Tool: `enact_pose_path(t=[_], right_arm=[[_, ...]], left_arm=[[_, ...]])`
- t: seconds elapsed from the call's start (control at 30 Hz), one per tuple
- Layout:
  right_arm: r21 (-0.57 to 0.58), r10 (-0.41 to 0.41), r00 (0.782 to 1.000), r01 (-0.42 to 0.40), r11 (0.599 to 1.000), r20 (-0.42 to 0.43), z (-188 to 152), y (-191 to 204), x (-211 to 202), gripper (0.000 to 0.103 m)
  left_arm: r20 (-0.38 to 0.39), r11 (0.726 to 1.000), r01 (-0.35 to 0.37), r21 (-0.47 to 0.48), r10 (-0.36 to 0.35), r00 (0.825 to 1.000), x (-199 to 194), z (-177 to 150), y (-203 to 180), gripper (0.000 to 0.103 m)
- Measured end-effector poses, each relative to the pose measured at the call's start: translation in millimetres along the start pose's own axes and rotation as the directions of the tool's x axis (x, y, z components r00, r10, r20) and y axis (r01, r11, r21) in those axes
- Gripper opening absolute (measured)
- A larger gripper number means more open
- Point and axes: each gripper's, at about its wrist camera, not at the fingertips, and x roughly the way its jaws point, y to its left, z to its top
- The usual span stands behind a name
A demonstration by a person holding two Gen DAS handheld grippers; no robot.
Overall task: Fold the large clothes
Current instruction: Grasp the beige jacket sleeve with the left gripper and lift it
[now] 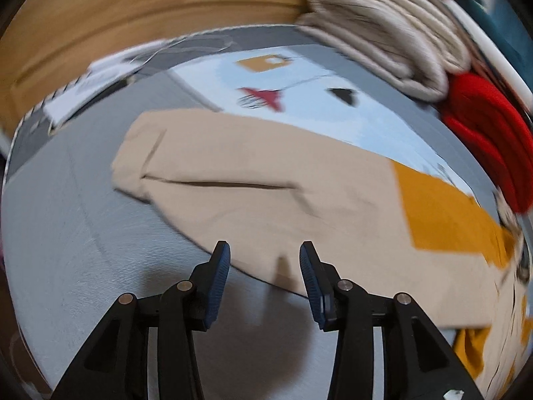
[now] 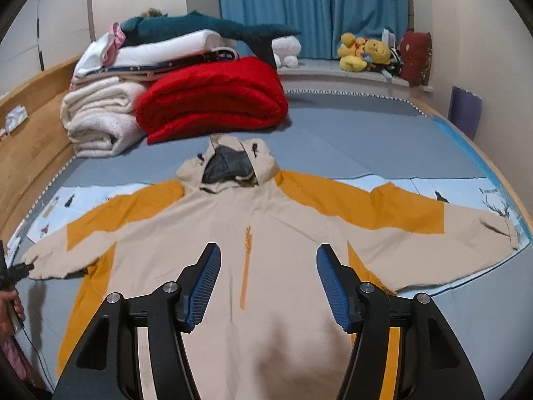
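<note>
A beige and orange hooded jacket (image 2: 266,233) lies flat, front up, on the grey bed (image 2: 349,140), both sleeves spread out sideways. My right gripper (image 2: 268,256) is open and empty, hovering above the jacket's chest near the orange zip. My left gripper (image 1: 265,253) is open and empty, just short of the edge of the jacket's left sleeve (image 1: 250,173), near its cuff. The left gripper also shows in the right wrist view (image 2: 20,268) at the cuff's tip.
A folded red blanket (image 2: 213,96), cream blankets (image 2: 100,116) and stacked bedding with a teal plush sit at the bed's far left. A wooden bed frame (image 2: 30,140) runs along the left. Plush toys (image 2: 366,51) sit on the sill by blue curtains.
</note>
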Motion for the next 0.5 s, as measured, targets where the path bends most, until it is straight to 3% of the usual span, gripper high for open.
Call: enact_pose_path(t=[0.2, 0.27, 0.37, 0.4, 0.43, 0.47, 0.5], right_arm=[[-0.040, 0.013, 0.999, -0.015, 0.999, -0.042, -4.9, 9.8, 18.6, 0.061], [-0.068, 0.013, 0.999, -0.017, 0.998, -0.049, -7.4, 17.4, 24.1, 0.061], [-0.077, 0.019, 0.998, -0.024, 0.997, -0.065, -10.5, 23.6, 30.9, 0.061], [-0.074, 0.021, 0.997, -0.027, 0.997, -0.070, -11.9, 25.2, 33.2, 0.060], [-0.073, 0.023, 0.997, -0.028, 0.997, -0.077, -12.7, 26.6, 35.6, 0.057], [-0.074, 0.024, 0.996, -0.030, 0.997, -0.081, -13.7, 27.8, 36.9, 0.048], [-0.075, 0.025, 0.996, -0.031, 0.997, -0.087, -14.1, 29.2, 38.6, 0.044]], left_arm=[[-0.042, 0.983, 0.002, -0.181, -0.010, 0.999, 20.6, 7.9, 40.3, 0.041], [-0.022, 0.979, -0.028, -0.202, 0.024, 0.999, 23.8, 9.5, 46.8, 0.041], [-0.005, 0.971, -0.011, -0.238, 0.010, 1.000, 26.0, 14.8, 51.5, 0.040], [-0.002, 0.969, -0.005, -0.247, 0.005, 1.000, 26.9, 16.8, 51.8, 0.035], [0.004, 0.967, 0.004, -0.253, -0.003, 1.000, 27.4, 18.8, 51.3, 0.016], [0.011, 0.968, 0.002, -0.251, 0.001, 1.000, 26.8, 21.1, 50.1, 0.005], [0.024, 0.969, -0.014, -0.246, 0.021, 1.000, 23.8, 23.5, 47.8, 0.003]])
